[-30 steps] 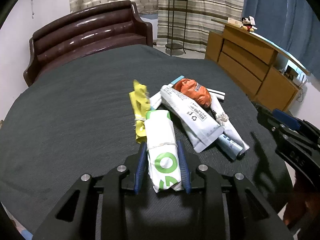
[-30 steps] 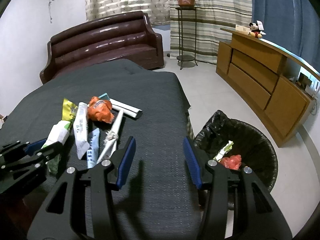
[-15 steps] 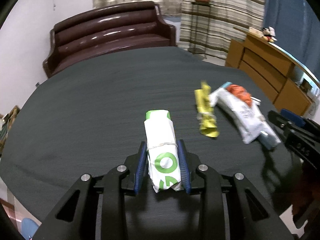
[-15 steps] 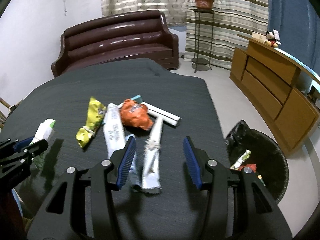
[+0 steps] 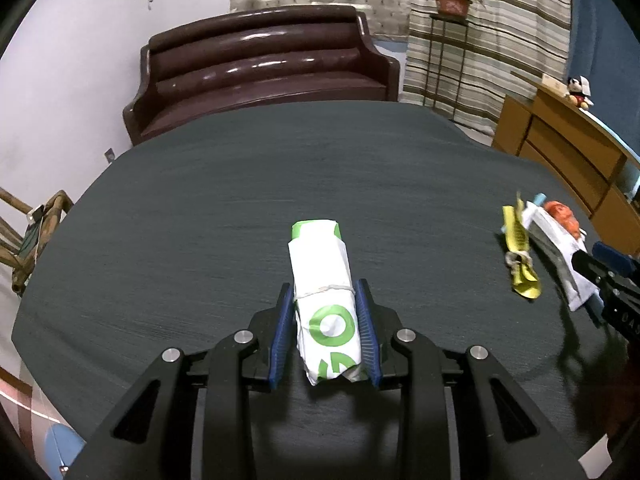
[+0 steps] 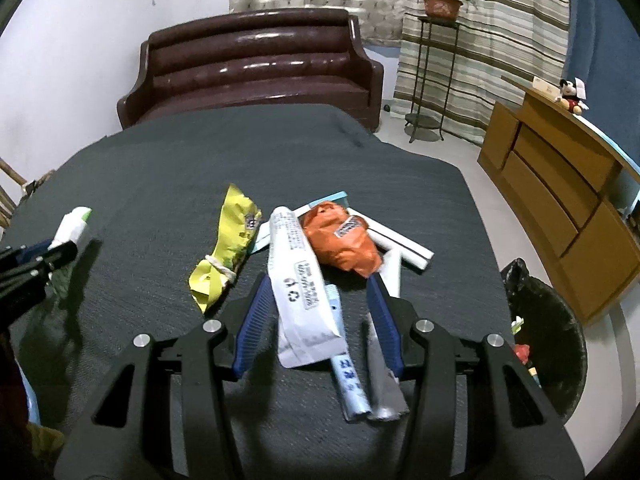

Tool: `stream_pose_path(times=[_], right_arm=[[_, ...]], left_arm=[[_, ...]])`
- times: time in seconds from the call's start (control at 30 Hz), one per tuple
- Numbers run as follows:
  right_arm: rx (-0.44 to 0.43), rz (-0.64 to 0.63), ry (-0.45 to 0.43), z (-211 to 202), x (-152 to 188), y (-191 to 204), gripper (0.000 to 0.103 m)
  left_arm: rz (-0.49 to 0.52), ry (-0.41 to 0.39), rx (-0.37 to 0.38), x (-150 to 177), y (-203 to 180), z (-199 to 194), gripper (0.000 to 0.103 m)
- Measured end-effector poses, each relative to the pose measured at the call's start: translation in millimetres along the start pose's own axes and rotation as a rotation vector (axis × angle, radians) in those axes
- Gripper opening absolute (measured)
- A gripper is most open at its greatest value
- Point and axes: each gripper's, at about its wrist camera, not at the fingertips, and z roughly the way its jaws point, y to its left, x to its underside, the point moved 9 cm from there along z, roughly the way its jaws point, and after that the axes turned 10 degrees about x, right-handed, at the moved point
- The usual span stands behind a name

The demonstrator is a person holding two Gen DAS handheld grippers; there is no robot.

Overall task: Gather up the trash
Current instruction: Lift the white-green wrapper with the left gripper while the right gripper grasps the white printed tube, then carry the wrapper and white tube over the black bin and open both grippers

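Observation:
My left gripper (image 5: 323, 296) is shut on a white and green wrapper (image 5: 324, 300) and holds it above the dark table (image 5: 240, 200); it shows at far left in the right wrist view (image 6: 74, 224). My right gripper (image 6: 320, 288) is open over the trash pile, its fingers astride a white printed packet (image 6: 298, 284). Beside it lie a yellow wrapper (image 6: 226, 256), an orange wrapper (image 6: 340, 240), a blue tube (image 6: 350, 380) and a silver wrapper (image 6: 380, 368). A black-lined bin (image 6: 560, 320) stands on the floor at right, trash inside.
A brown leather sofa (image 6: 252, 68) stands behind the table. A wooden cabinet (image 6: 560, 184) with a toy on top is at right. A plant stand (image 6: 436, 60) is by the curtains. The table's right edge drops to tiled floor.
My left gripper has carried the white and green wrapper left, away from the pile. My right gripper has moved left from the bin side to over the pile.

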Motion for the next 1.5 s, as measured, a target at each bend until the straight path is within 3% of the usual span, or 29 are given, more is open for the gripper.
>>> stream_pose_path(times=[0.17, 0.27, 0.9, 1.13, 1.5], right_arm=[[0.003, -0.036, 0.034, 8, 2, 10, 0.045], [0.007, -0.072, 0.046, 10, 6, 18, 0.029], [0.020, -0.057, -0.064, -27, 0, 13, 0.028], [0.071, 0.006, -0.085, -37, 2, -26, 0.028], [0.207, 0.122, -0.114, -50, 9, -124, 0.028]], left_arm=[[-0.016, 0.001, 0.004, 0, 4, 2, 0.032], [-0.025, 0.002, 0.011, 2, 4, 3, 0.032], [-0.017, -0.020, 0.050, 1, -11, -2, 0.032], [0.035, -0.038, 0.116, -4, -56, -6, 0.032], [0.157, -0.087, 0.255, -17, -154, -13, 0.032]])
